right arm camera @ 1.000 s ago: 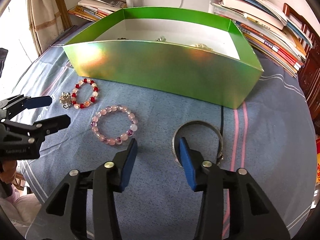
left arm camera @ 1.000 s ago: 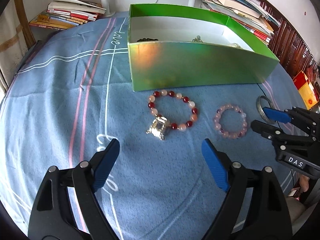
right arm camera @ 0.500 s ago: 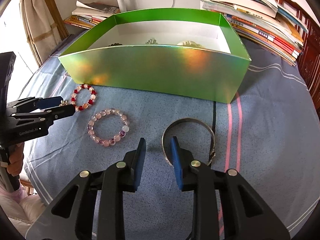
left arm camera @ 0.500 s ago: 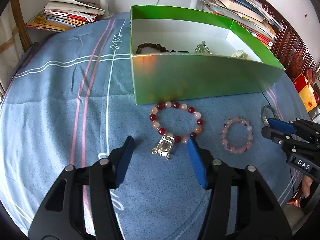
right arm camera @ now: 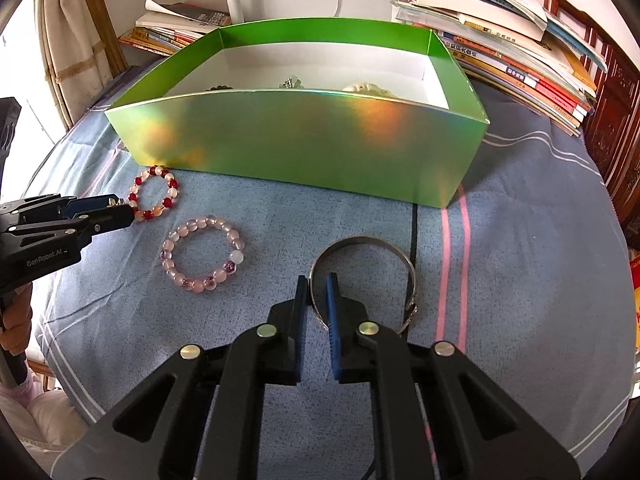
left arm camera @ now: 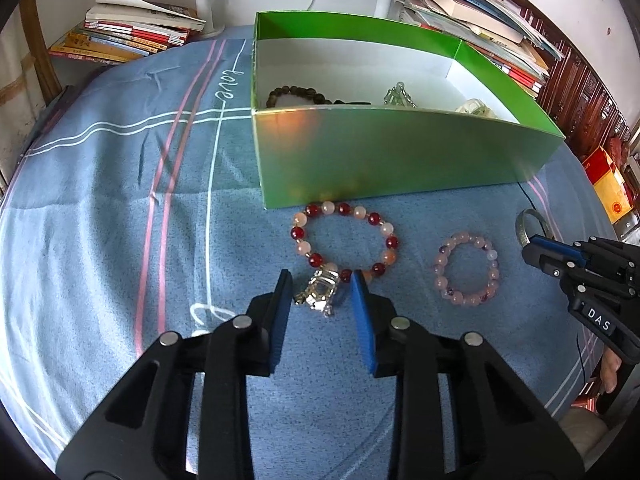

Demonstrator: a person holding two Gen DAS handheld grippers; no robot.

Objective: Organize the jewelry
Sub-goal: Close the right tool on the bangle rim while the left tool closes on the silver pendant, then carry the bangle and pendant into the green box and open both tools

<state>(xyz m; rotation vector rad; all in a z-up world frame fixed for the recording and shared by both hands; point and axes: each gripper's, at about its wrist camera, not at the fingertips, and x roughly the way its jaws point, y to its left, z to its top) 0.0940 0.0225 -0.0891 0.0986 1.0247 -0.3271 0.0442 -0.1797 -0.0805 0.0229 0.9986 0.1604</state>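
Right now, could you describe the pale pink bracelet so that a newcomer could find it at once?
Start at the green box on the blue cloth. In front of it lie three pieces; the pale pink bracelet is the middle one. Unlike the red-beaded bracelet or plain metal bangle, it has purple-flecked beads and no charm.

both pairs of jaws have just been closing: the left gripper [left arm camera: 320, 286] now brackets the silver charm [left arm camera: 319, 290] at the red bead bracelet's [left arm camera: 345, 239] six o'clock, while the right gripper [right arm camera: 318, 286] pinches the silver bangle's [right arm camera: 365, 276] rim at nine o'clock.
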